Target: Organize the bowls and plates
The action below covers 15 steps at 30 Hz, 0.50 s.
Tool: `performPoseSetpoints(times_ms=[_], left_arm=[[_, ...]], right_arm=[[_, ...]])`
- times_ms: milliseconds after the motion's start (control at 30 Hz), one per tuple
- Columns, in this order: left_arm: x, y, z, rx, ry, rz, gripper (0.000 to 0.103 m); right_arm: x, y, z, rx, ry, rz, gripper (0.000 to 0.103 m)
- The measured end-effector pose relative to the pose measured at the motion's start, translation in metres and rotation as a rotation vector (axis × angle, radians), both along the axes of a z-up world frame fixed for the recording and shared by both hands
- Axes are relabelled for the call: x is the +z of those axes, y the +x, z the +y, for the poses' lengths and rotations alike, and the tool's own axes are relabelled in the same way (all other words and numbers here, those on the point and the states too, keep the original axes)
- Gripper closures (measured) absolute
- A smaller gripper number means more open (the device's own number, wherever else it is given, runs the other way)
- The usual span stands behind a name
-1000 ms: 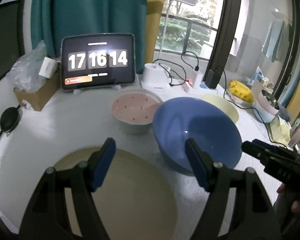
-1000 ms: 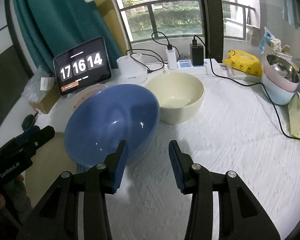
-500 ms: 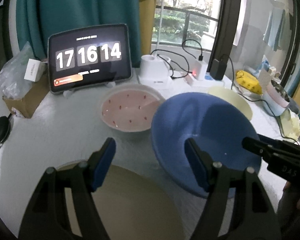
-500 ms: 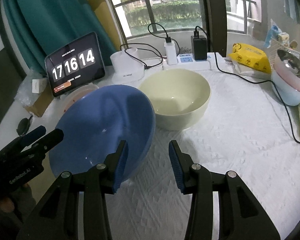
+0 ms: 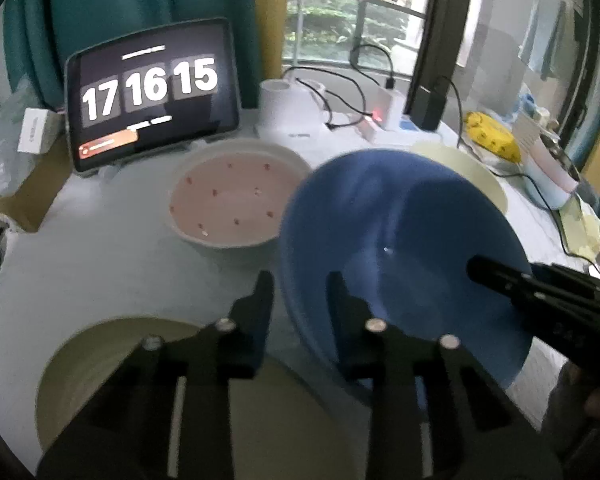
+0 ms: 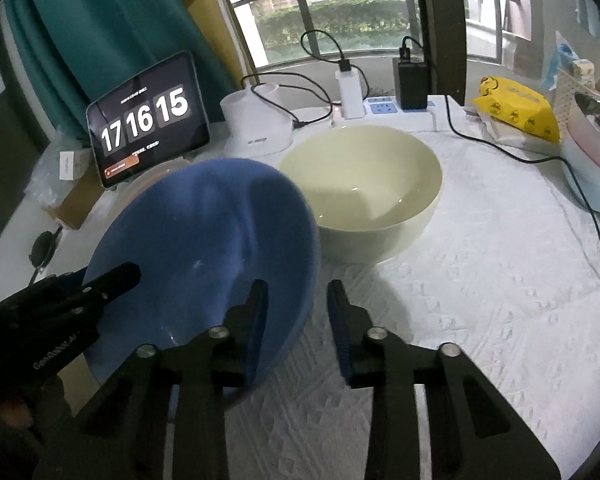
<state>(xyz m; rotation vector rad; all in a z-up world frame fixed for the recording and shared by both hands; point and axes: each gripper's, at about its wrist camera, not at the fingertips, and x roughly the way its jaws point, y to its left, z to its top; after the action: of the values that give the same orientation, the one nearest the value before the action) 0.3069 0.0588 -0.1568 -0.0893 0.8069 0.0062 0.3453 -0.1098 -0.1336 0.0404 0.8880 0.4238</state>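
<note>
A blue bowl [image 5: 400, 232] sits tilted in the middle of the white cloth. Its near left edge lies by a beige plate [image 5: 120, 360]. My left gripper [image 5: 300, 300] straddles the bowl's left rim, one finger outside and one inside. Its jaws are closing, and the pads look pressed to the wall. My right gripper [image 6: 294, 304] brackets the opposite rim of the blue bowl [image 6: 204, 232] the same way, jaws closing on it. A pink dotted bowl [image 5: 232, 200] stands behind on the left. A pale yellow bowl [image 6: 360, 184] stands behind on the right.
At the back stand a tablet clock [image 5: 152, 92], a white lamp base [image 5: 288, 108] and a power strip [image 6: 384, 108] with plugged cables. A cardboard box [image 5: 24, 192] lies far left. A yellow packet [image 6: 516, 108] and stacked bowls [image 6: 592, 168] sit far right.
Both grippers have come forward and down to the blue bowl. Their jaws have narrowed from wide apart to a tight gap over its opposite rims.
</note>
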Motion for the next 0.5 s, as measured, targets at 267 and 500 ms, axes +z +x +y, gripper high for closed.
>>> performPoseSetpoints(times_ms=[267, 500], left_arm=[[0.003, -0.007, -0.013, -0.022, 0.027, -0.013, 0.087], [0.012, -0.017, -0.018, -0.028, 0.032, -0.036, 0.087]], right_arm=[[0.003, -0.008, -0.004, -0.001, -0.011, -0.019, 0.087], [0.011, -0.017, -0.010, -0.009, -0.005, -0.042, 0.087]])
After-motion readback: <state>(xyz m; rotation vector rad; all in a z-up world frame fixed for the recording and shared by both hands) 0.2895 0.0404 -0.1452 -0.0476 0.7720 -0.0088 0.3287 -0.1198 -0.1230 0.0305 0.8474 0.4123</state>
